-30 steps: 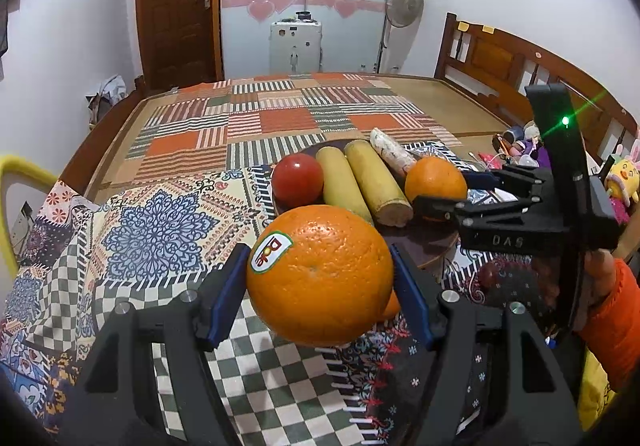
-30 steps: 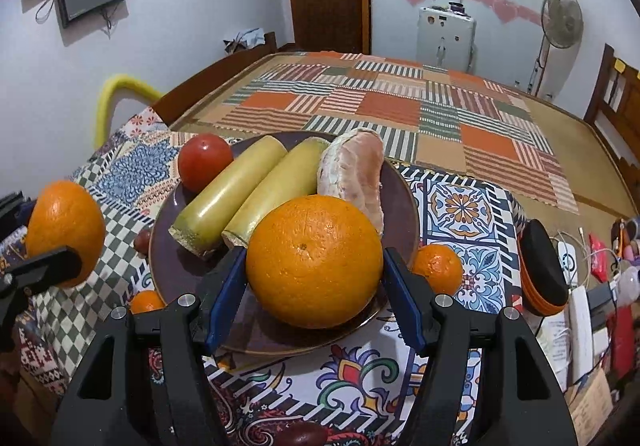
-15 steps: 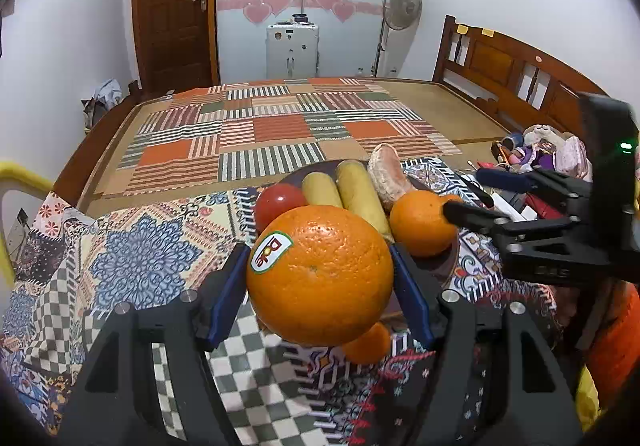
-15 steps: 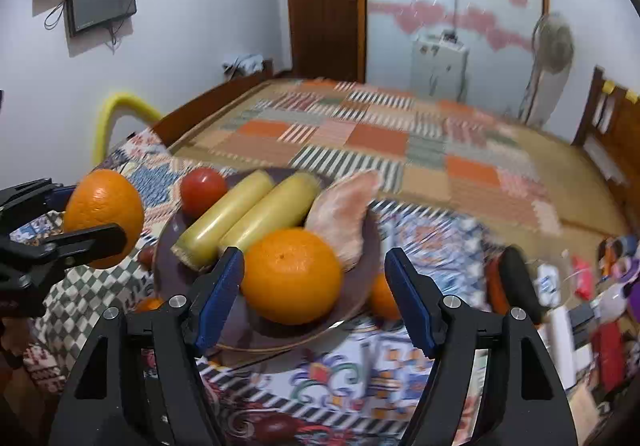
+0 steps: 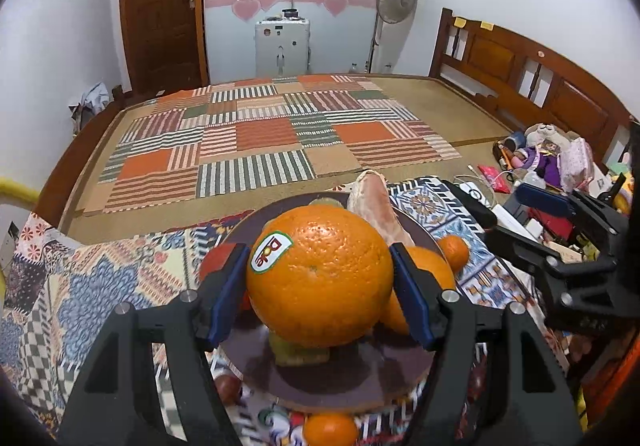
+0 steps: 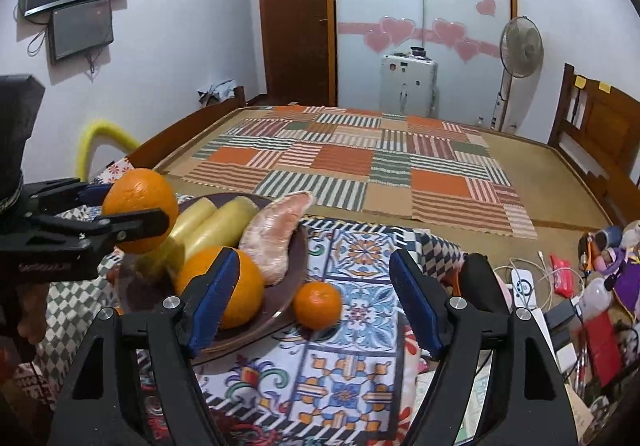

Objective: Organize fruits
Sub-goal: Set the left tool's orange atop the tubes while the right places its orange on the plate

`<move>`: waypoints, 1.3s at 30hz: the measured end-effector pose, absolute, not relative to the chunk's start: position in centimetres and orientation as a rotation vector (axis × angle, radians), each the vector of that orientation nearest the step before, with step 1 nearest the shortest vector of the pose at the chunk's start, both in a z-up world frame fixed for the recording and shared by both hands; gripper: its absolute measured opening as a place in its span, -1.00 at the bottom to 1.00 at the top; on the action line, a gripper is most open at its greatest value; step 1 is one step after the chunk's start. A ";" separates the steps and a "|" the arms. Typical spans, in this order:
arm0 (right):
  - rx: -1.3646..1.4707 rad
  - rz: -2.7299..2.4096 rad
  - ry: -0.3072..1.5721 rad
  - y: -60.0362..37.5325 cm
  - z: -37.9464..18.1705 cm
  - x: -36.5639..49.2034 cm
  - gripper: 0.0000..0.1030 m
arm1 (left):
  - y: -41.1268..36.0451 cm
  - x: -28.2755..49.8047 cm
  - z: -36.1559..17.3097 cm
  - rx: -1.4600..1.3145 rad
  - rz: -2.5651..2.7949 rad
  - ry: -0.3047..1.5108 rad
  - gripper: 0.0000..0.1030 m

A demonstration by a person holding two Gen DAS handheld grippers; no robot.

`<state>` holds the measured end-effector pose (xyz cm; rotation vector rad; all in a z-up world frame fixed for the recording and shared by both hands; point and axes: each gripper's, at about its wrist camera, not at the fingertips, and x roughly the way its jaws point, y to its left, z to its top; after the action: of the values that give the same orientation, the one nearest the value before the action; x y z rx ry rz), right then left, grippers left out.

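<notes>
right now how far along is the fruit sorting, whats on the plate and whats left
Done: one orange, two yellowish pieces and a peeled citrus segment lie on the brown plate. In hand: the left gripper grips a stickered orange above the plate; the right gripper is opening with nothing between its jaws. Left: a small mandarin beside the plate and another at its near edge.

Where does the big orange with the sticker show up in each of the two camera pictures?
Left wrist view: the stickered orange fills the centre, clamped in the left gripper above the plate.
Right wrist view: the same orange is at the left edge, sticker hidden.
Shared landmark: the peeled pomelo piece on the plate.
</notes>
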<state>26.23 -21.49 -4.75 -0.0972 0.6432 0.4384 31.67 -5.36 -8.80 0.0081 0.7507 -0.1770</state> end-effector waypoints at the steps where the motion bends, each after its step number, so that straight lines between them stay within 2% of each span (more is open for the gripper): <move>1: -0.096 0.436 0.644 -21.6 -4.9 26.4 0.45 | -5.6 32.2 -9.0 0.014 -0.175 0.755 0.34; 19: -0.086 0.434 0.659 -22.9 -6.1 27.2 0.45 | -6.0 36.0 -10.4 0.011 -0.152 0.784 0.35; 25: -0.099 0.439 0.658 -22.5 -5.9 26.6 0.45 | -5.5 34.8 -10.1 0.002 -0.166 0.781 0.43; 39: -0.120 0.447 0.705 -22.9 -7.0 25.5 0.45 | -2.1 27.9 -6.7 0.061 -0.127 0.664 0.47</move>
<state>25.52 -22.87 -7.04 -0.1195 0.7050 0.4465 27.91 -2.12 -6.70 0.0608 0.6637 -0.1273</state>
